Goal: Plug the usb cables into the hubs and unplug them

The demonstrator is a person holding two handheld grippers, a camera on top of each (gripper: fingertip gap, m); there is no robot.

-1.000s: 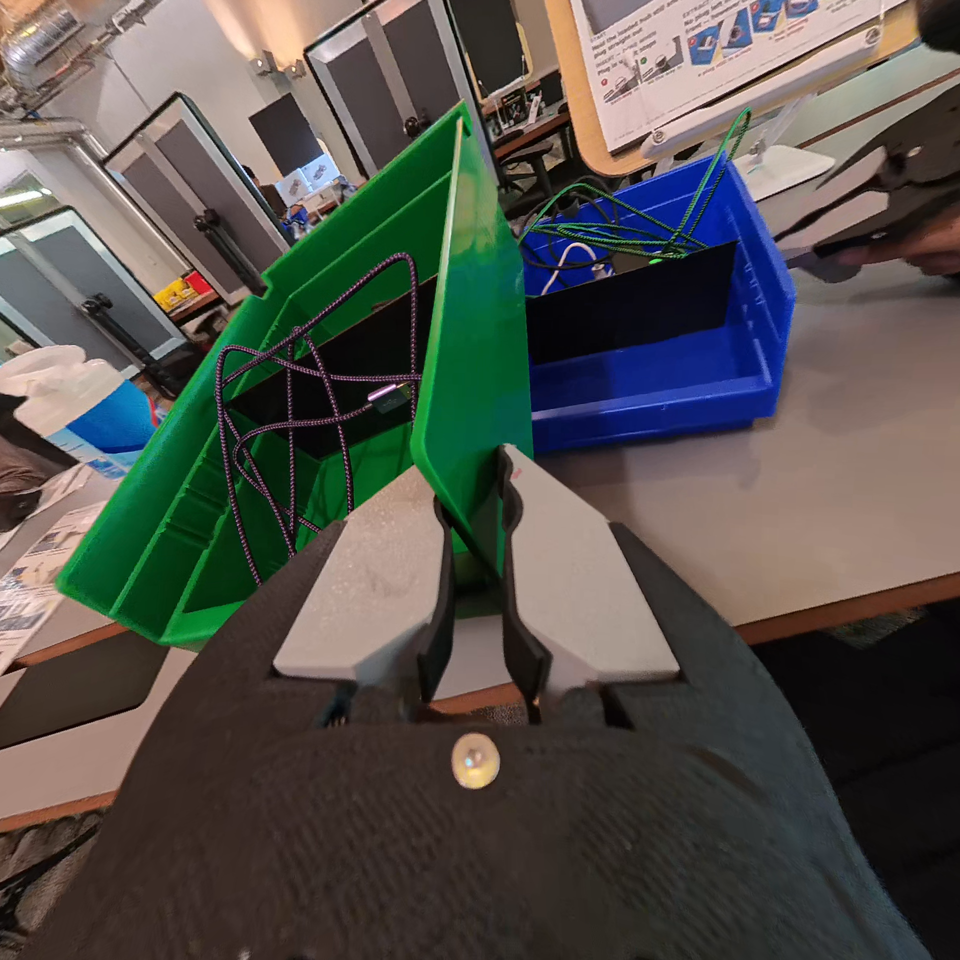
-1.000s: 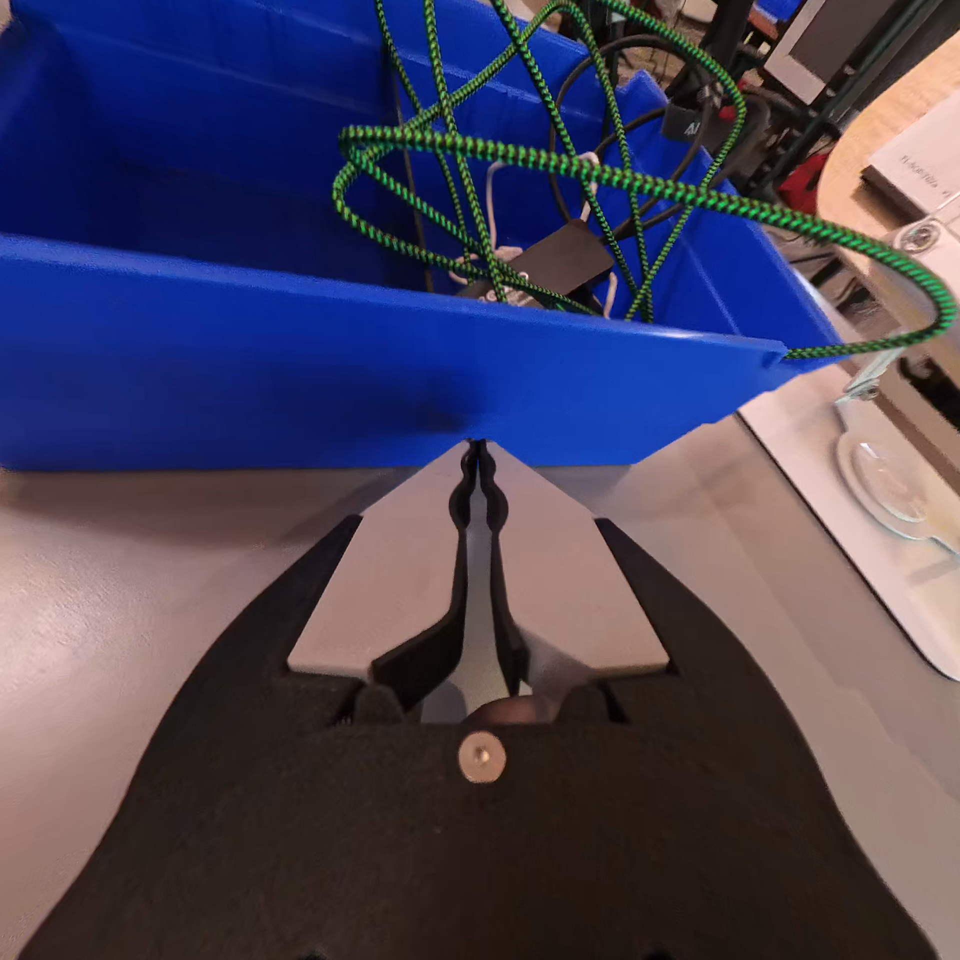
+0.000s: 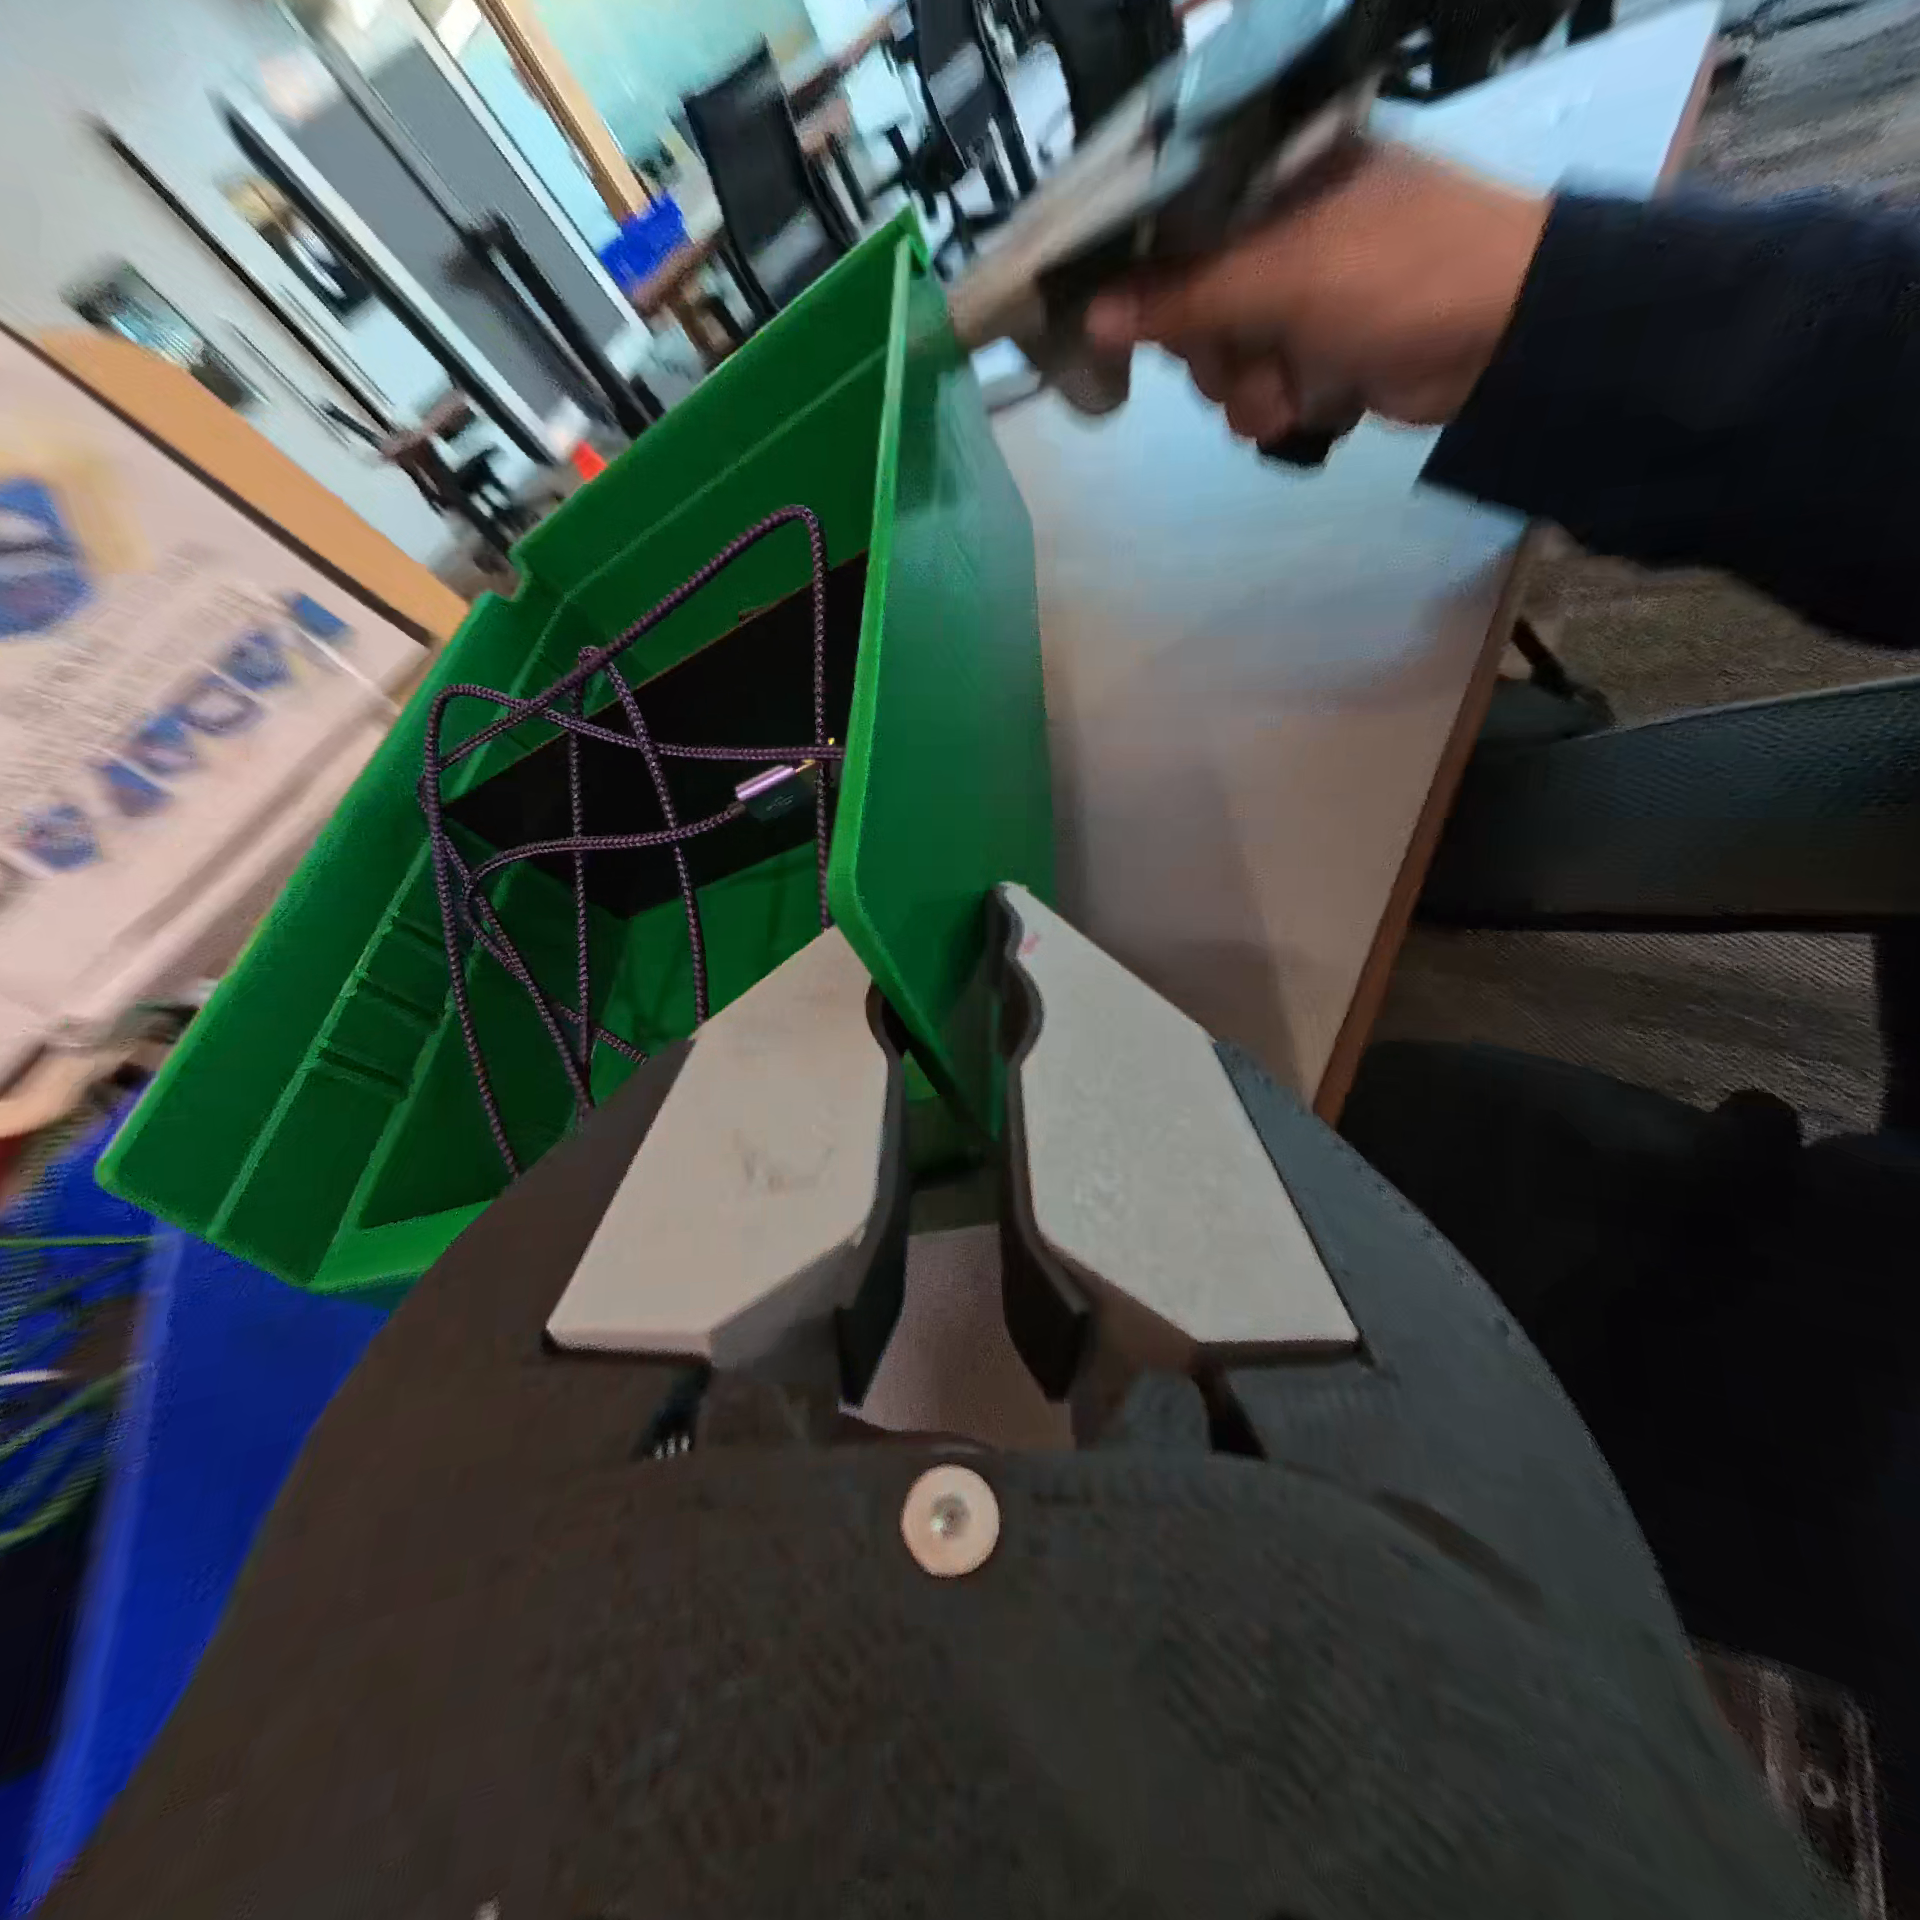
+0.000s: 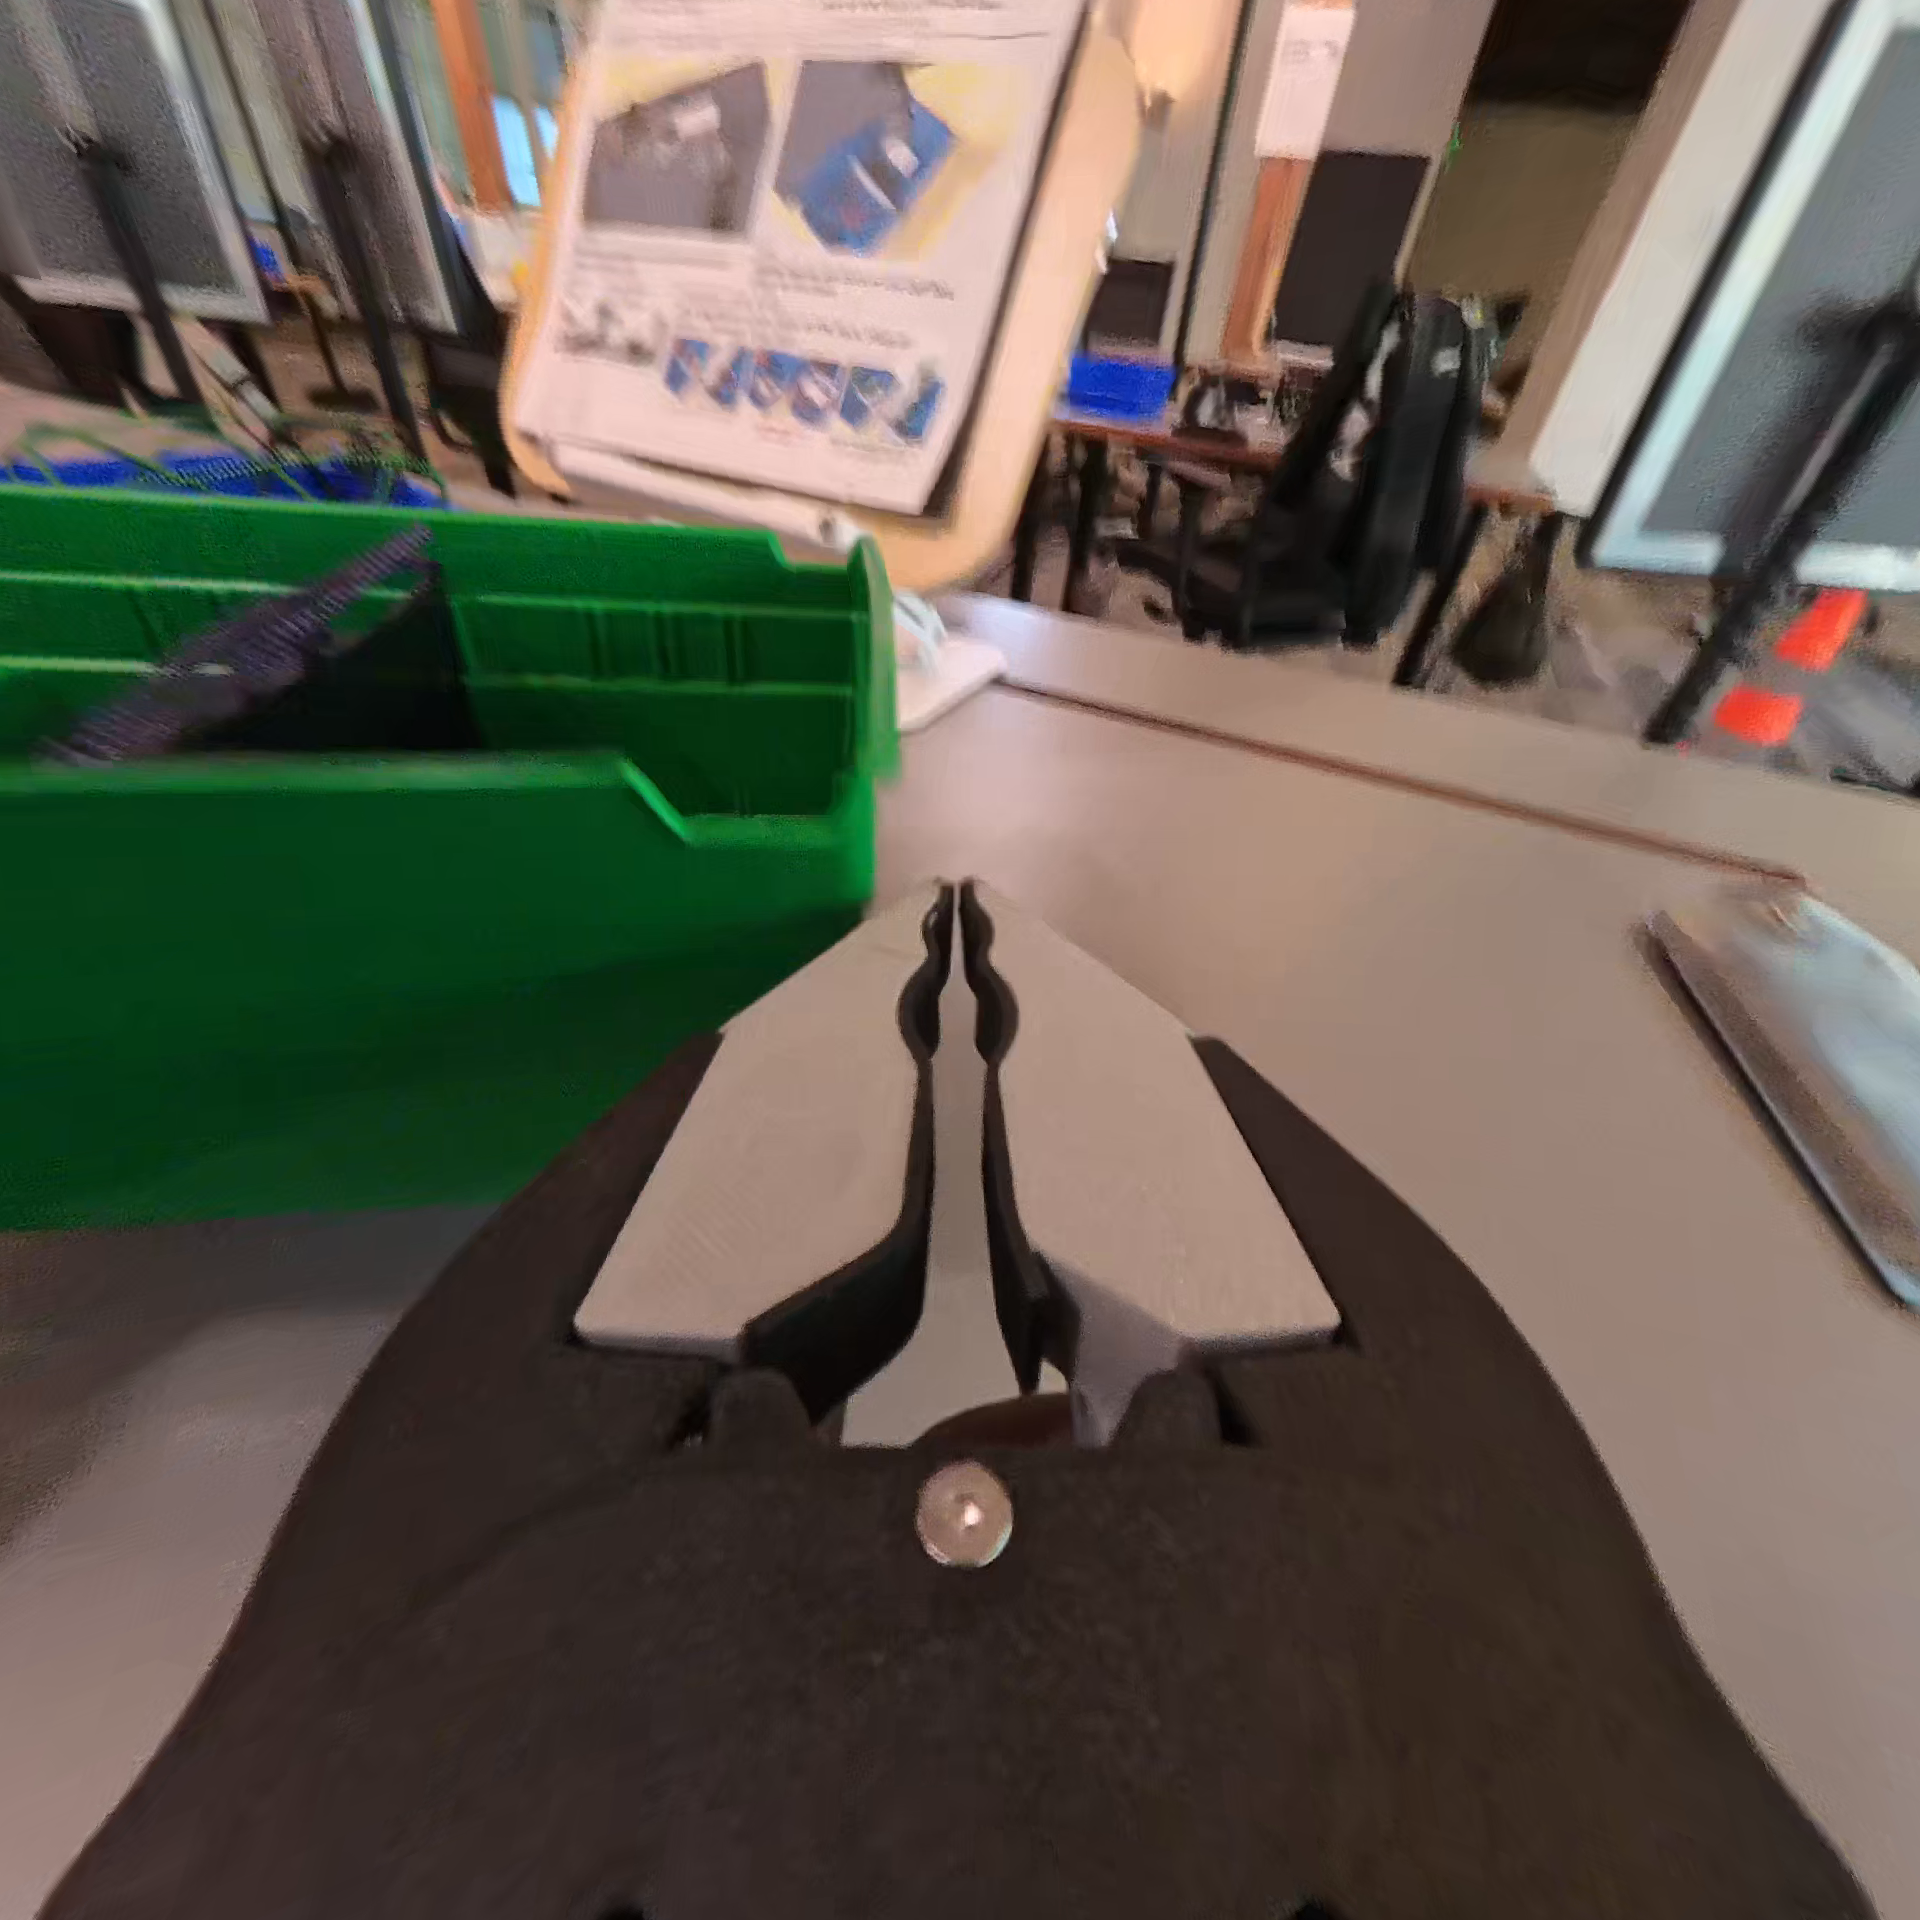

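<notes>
My left gripper [image 3: 935, 935] is shut on the near side wall of the green bin [image 3: 935, 665]. A purple braided cable [image 3: 582, 790] lies looped inside it, its metal plug [image 3: 769, 802] against a black divider [image 3: 717, 717]. My right gripper [image 4: 956, 896] is shut and empty, low over the grey table [image 4: 1299, 987], just right of the green bin's [image 4: 416, 987] end. In the left wrist view it shows blurred, held by a hand [image 3: 1299, 301], near the bin's far corner. The purple cable [image 4: 239, 665] shows blurred in the right wrist view. No hub is clearly visible.
A blue bin [image 3: 208, 1455] with green braided cable is at the lower left; it shows behind the green bin in the right wrist view [image 4: 208, 473]. An instruction board [image 4: 790, 260] stands at the back. A metal plate [image 4: 1818, 1049] lies at the right. The table edge [image 3: 1423, 831] runs on the right. There is about 25 centimeters between the tips of the two grippers.
The left gripper has swung round with the green bin, which now sits in front of the blue bin. The right gripper has left the blue bin's wall and moved beside the green bin.
</notes>
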